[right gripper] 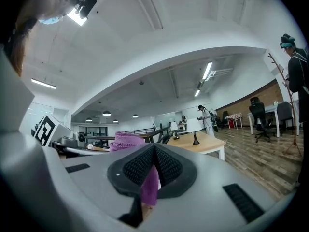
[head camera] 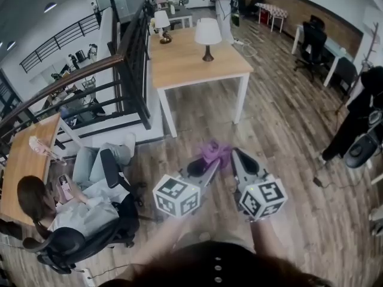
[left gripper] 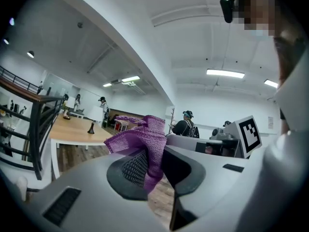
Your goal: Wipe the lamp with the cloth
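A: What did the two grippers have between them?

B: The purple cloth [head camera: 215, 153]. The left gripper [head camera: 202, 167] and the right gripper [head camera: 237, 158] met at it, side by side, above the wooden floor [head camera: 281, 136].

A: And the jaws?

B: The right gripper's jaws were pressed together on a strip of the cloth, which hung down between the ribbed pads. The left gripper's jaws stood narrow, closed on a bunched fold of it, with the rest piled over the top.

A: Where was the lamp?

B: The lamp [head camera: 207, 36], with a white shade on a dark base, stood upright on the far side of the wooden table [head camera: 179, 70], well apart from both grippers. A second lamp [head camera: 161, 24] stood farther back to its left.

A: Anything else nearby?

B: A dark railing [head camera: 128, 70] ran along the table's left side. A person [head camera: 78, 211] sat in a chair at the near left.
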